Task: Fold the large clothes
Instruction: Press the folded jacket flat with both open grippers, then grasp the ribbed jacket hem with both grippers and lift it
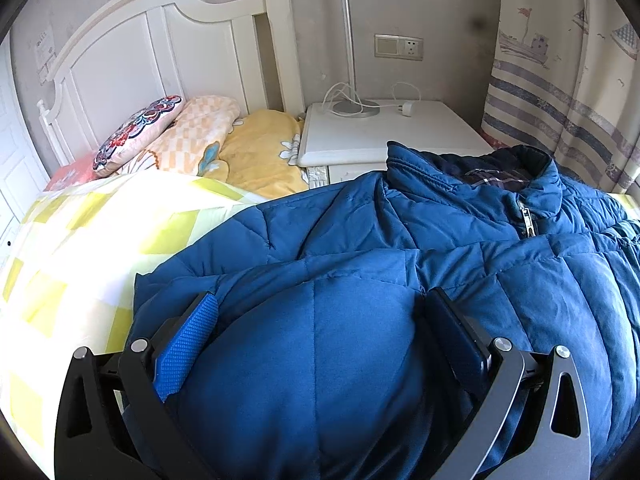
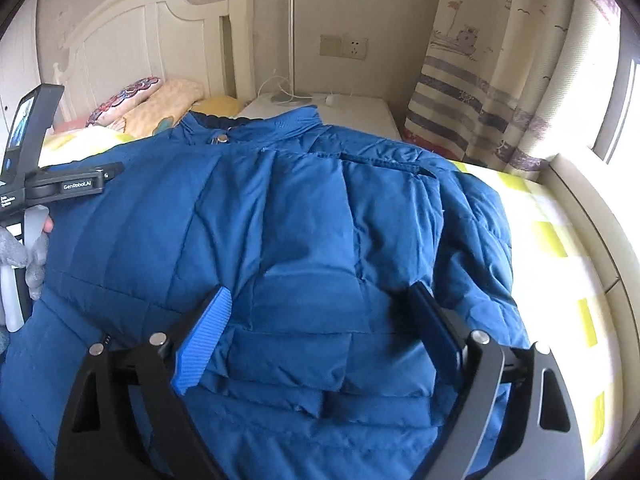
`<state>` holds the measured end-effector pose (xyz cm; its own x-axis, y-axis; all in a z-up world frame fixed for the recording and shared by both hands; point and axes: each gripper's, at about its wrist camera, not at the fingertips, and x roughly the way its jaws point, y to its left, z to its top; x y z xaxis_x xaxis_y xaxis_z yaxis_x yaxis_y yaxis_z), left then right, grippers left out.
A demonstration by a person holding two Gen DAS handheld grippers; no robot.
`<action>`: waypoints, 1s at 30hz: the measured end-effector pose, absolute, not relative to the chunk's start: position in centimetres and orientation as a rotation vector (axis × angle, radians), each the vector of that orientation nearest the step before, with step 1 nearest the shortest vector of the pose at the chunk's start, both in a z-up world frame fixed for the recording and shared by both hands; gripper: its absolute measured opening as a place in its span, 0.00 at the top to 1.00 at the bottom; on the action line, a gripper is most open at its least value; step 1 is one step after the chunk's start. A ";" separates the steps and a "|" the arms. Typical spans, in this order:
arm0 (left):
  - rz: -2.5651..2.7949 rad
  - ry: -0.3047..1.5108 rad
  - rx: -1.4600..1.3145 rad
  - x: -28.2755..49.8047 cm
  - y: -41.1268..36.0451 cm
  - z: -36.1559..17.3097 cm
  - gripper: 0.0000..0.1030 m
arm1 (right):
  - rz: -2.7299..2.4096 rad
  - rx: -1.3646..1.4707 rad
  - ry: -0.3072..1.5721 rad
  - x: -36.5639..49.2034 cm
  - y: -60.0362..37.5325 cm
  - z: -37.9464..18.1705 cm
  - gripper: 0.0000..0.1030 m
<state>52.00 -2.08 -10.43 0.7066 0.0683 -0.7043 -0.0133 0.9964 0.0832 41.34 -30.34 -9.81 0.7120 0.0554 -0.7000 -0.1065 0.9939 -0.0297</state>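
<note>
Blue puffer jacket [image 2: 304, 216] lies front-up across the bed [image 2: 560, 240], collar toward the headboard end. Right gripper [image 2: 320, 320] spread wide over a folded-in panel, nothing pinched. Left gripper [image 1: 320, 332] also wide, puffy fabric bulging between its jaws – grip unclear. Next: press air out & square edges before folding. Left unit reads "GenRobot.AI".
</note>
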 end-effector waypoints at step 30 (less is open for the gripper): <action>-0.167 0.931 0.217 30.1 -4.8 -10.2 0.04 | 0.189 -0.148 0.928 31.7 -30.4 -11.7 0.05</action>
<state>30.07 -4.75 -10.15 0.5867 -0.0488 -0.8083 0.2358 0.9652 0.1128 31.73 -30.43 -11.70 0.5852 0.0973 -0.8051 -0.2247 0.9734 -0.0457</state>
